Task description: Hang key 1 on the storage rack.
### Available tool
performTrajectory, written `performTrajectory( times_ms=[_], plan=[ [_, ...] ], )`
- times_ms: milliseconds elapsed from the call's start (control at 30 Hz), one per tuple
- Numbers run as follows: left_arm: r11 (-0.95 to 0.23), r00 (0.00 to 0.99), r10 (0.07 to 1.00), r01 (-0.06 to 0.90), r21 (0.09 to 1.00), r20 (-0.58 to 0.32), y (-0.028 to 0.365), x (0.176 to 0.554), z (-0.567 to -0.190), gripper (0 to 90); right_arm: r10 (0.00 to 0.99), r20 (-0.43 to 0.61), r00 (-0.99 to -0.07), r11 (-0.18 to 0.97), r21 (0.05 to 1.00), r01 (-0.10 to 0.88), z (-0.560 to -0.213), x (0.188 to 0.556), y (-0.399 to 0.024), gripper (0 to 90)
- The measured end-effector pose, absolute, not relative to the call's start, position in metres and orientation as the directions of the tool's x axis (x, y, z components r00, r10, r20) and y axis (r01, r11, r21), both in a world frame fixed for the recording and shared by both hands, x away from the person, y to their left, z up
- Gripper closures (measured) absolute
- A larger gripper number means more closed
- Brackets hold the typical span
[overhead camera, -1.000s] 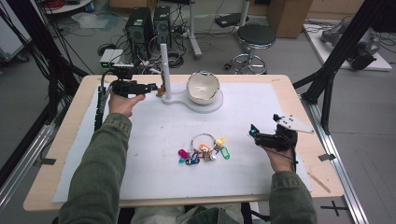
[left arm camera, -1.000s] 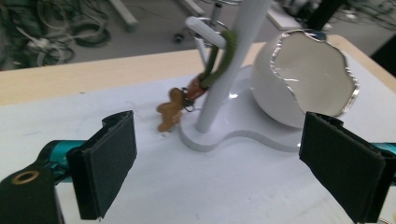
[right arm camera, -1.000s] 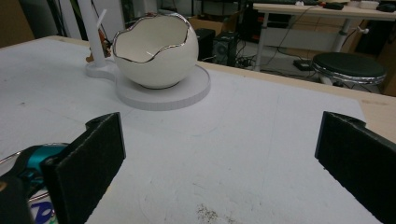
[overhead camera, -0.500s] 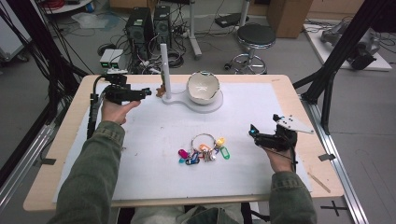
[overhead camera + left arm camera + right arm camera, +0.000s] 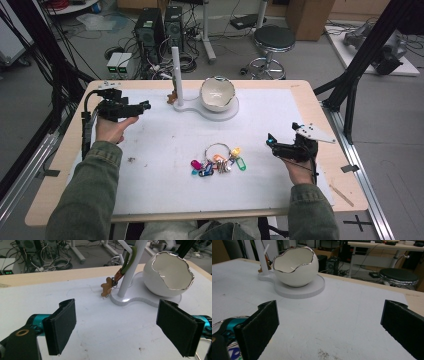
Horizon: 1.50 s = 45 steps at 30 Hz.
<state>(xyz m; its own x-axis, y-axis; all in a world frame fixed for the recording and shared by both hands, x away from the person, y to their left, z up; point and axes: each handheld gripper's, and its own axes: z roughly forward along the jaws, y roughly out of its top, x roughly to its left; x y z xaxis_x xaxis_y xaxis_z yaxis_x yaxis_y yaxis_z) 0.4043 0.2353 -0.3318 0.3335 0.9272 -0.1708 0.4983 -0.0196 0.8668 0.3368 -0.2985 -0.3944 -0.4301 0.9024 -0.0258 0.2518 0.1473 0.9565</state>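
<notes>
Resting apart on the table (image 5: pixel 150 200), left gripper (image 5: pixel 142 106) wide open, empty, right gripper (image 5: pixel 272 143) likewise.

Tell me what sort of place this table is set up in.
Probably a robotics or data-collection lab, not a home. Desktop computer towers stand on the floor amid loose cables behind the table, black frame struts flank it, and a rolling stool stands beyond it.

A round black stool (image 5: pixel 271 39) with a chrome base stands on the grey floor beyond the wooden table (image 5: pixel 60 165). Two black computer towers (image 5: pixel 159 25) stand near it among loose cables, and a brown cardboard box (image 5: pixel 310 15) is behind.
</notes>
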Motion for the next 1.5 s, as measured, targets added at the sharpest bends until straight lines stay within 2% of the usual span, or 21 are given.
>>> performTrajectory(
  times_ms=[533, 833, 1033, 1100, 1167, 1267, 1333, 1500],
  plan=[
    [-0.033, 0.33, 0.931, 0.504, 0.863, -0.157, 0.241, 0.389, -0.337, 16.9, 0.903, -0.024, -0.429, 0.146, 0.956, 0.254, -0.394, 0.336, -0.298, 0.6],
    [-0.055, 0.336, 0.935, 0.461, 0.886, -0.116, 0.238, 0.38, -0.335, 17.3, 0.903, -0.027, -0.429, 0.149, 0.956, 0.252, -0.394, 0.336, -0.299, 0.7],
    [-0.041, 0.305, 0.947, 0.429, 0.903, -0.102, 0.243, 0.371, -0.346, 18.6, 0.903, -0.023, -0.43, 0.145, 0.956, 0.255, -0.394, 0.336, -0.298, 0.6],
    [-0.037, 0.28, 0.955, 0.431, 0.902, -0.095, 0.245, 0.369, -0.349, 18.1, 0.904, -0.021, -0.428, 0.144, 0.956, 0.257, -0.394, 0.336, -0.298, 0.6],
    [-0.015, 0.267, 0.956, 0.466, 0.885, -0.124, 0.249, 0.367, -0.352, 17.8, 0.903, -0.023, -0.429, 0.146, 0.956, 0.256, -0.394, 0.336, -0.298, 0.6],
    [0.012, 0.281, 0.944, 0.494, 0.869, -0.173, 0.252, 0.365, -0.357, 7.9, 0.902, -0.025, -0.431, 0.149, 0.955, 0.256, -0.394, 0.336, -0.298, 0.6],
    [0.007, 0.278, 0.945, 0.504, 0.864, -0.17, 0.251, 0.364, -0.36, 1.6, 0.902, -0.027, -0.431, 0.15, 0.955, 0.256, -0.394, 0.336, -0.298, 0.6],
    [-0.005, 0.282, 0.947, 0.499, 0.867, -0.157, 0.249, 0.358, -0.365, 1.6, 0.902, -0.024, -0.432, 0.149, 0.954, 0.259, -0.394, 0.336, -0.297, 0.6]
  ],
)
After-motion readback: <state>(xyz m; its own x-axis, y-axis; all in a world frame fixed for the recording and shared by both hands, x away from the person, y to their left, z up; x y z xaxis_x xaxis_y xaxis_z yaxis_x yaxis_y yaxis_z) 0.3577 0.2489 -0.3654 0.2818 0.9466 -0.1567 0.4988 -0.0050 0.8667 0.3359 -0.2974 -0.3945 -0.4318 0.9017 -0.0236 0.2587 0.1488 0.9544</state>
